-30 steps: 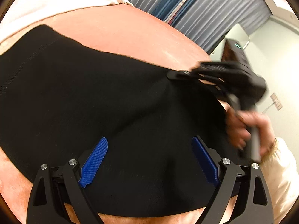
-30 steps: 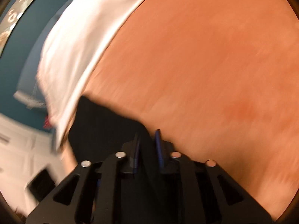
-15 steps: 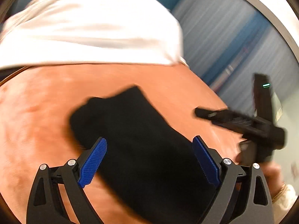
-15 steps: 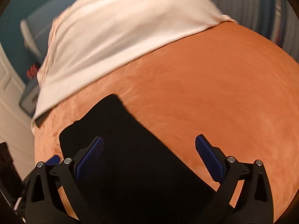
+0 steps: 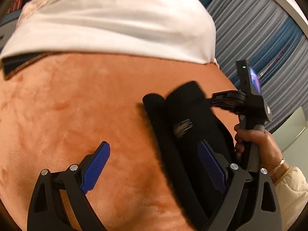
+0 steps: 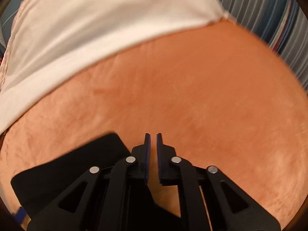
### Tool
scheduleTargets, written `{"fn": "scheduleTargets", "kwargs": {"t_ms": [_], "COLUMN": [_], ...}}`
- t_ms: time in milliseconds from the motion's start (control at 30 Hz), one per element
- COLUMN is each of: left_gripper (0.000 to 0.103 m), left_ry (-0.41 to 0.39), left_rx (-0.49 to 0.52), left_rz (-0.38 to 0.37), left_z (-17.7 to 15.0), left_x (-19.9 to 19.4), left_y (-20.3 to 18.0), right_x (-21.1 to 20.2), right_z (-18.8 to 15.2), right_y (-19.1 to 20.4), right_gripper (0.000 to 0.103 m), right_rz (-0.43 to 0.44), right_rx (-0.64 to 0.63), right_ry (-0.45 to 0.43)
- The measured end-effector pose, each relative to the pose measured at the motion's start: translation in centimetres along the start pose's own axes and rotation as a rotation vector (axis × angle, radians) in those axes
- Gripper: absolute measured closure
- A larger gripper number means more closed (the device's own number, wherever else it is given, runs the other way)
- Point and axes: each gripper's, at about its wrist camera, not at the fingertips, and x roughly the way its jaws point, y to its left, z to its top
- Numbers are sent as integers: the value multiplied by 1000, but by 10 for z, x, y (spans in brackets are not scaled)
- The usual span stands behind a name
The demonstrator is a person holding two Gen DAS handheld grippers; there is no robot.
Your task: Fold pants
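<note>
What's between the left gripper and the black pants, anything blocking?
Nothing visible. The open left gripper hangs directly over the folded black pants on the orange blanket. One finger overlaps the pants and the other is over bare blanket.

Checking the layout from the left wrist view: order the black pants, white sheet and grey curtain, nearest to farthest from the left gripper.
1. black pants, lying by the left gripper's right finger.
2. white sheet, across the far end of the orange surface.
3. grey curtain, beyond, upper right.

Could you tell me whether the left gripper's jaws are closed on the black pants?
No, the left gripper stands wide open, gripping nothing, above the pants.
</note>
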Motion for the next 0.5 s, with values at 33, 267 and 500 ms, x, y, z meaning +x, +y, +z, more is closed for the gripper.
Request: {"fn": "scheduleTargets", "kwargs": {"t_ms": [33,267,500], "left_gripper": [13,13,13], "left_ry": [11,-132,-213], "left_rx": [-4,-130,-197], "left_rz": [8,176,236], "left_z": [1,24,30], "left_x": [1,-19,-44], "left_y": [6,40,62], "right_x": [-16,-126,-67], "right_z": [-5,-90,-114], "right_y": [8,67,132], "right_gripper": [95,29,83], "right_rz": [-7,166,74], "right_rx": [-26,-192,-353], "right_ry": [-62,-224,-79]}}
